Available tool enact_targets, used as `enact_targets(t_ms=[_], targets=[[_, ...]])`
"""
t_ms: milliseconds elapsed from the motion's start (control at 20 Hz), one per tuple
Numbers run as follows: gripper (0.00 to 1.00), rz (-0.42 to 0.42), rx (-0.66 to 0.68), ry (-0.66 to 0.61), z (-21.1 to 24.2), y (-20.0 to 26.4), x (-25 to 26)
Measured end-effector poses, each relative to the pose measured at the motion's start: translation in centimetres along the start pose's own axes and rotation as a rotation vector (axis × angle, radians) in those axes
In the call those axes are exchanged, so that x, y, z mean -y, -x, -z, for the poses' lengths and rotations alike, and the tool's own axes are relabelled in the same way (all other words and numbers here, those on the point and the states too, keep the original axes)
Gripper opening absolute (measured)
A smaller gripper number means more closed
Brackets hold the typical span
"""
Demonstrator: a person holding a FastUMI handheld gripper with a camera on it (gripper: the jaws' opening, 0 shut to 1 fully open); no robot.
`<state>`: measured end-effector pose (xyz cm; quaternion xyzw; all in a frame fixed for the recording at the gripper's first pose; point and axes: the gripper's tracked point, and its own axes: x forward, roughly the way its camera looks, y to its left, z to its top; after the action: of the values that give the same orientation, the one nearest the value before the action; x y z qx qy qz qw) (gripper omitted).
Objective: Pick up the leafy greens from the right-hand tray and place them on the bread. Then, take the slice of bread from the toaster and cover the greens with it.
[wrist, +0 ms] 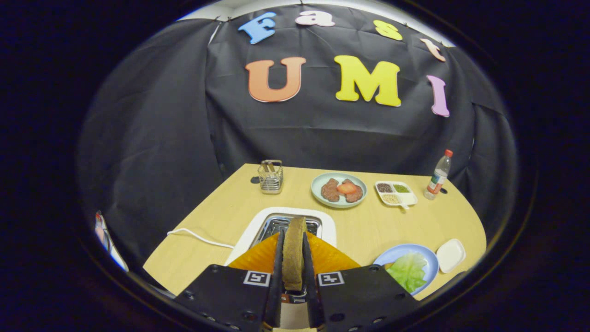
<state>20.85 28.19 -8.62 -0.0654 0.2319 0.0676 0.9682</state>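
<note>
1. Gripper (292,258): both fingers (278,276) press on the flat faces of a bread slice (293,251), pinching it edge-on.
2. Bread slice: upright, thin edge toward the camera, long axis running away along the fingers; its far end lies over the toaster (289,225) slot, just ahead of the fingertips.
3. Toaster: white body with metal slots, white cord (196,236) trailing to its left across the table (221,216).
4. Greens (407,269): a leaf lying on the blue plate (431,260), right of the fingers; a white tray (450,255) sits just beside the plate.
5. Beyond: wire holder (270,177), green plate (318,191) with brown pieces, divided dish (395,192), bottle (439,175).
6. Writing: the bottle label is too small to read; square markers on the gripper carry no text.
</note>
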Motion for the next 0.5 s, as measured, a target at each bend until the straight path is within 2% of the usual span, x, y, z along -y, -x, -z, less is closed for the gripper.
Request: enact_targets(t_ms=[50,300,500], targets=[[0.11,0.011,0.019,0.012,-0.2,0.1,0.0],[0.11,0.025,0.092,0.027,-2.6,2.0,-0.2],[0.11,0.003,0.128,-0.029,-5.5,4.3,0.2]])
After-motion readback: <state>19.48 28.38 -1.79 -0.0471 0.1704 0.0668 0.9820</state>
